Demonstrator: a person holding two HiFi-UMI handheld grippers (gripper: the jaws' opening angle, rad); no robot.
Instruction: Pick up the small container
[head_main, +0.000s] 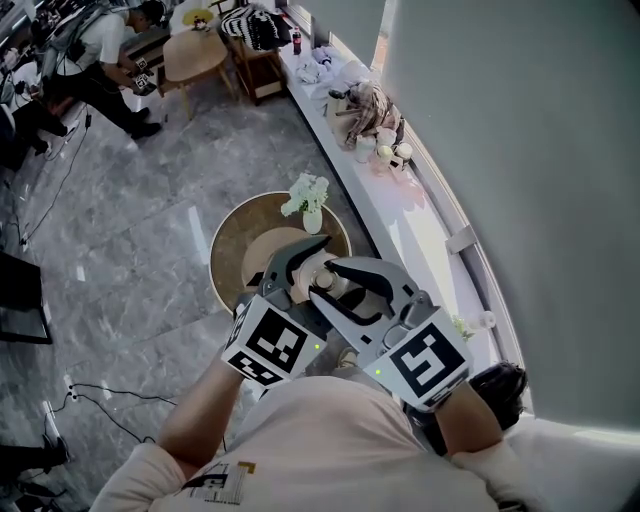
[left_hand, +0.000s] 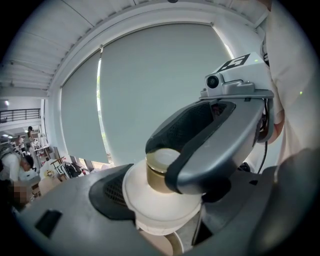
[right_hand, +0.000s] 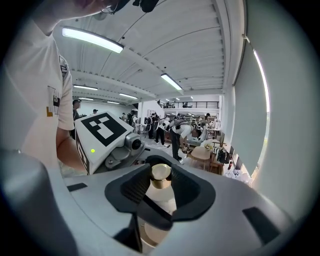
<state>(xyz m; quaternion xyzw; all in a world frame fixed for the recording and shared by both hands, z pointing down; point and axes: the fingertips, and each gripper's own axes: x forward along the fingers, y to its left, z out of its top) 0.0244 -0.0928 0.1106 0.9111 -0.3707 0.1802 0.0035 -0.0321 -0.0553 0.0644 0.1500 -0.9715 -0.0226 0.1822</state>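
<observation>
The small container (head_main: 326, 283) is a white jar with a gold cap, held in the air in front of the person's chest, above a round table. My left gripper (head_main: 306, 268) comes in from the left and is shut on its white body (left_hand: 155, 197). My right gripper (head_main: 338, 284) comes from the right, its jaws closed round the gold cap (right_hand: 161, 173). In the left gripper view the right gripper's grey jaw wraps the gold cap (left_hand: 159, 172). The left gripper's marker cube (right_hand: 104, 131) shows in the right gripper view, just behind the jar. The jar's base is hidden.
Below stands a round wooden table (head_main: 232, 240) with a vase of white flowers (head_main: 308, 200) on a grey marble floor. A white sill (head_main: 400, 215) with cups and clutter runs along the curved blind at right. Cables (head_main: 110, 400) lie at lower left. A person (head_main: 100, 50) bends near chairs far off.
</observation>
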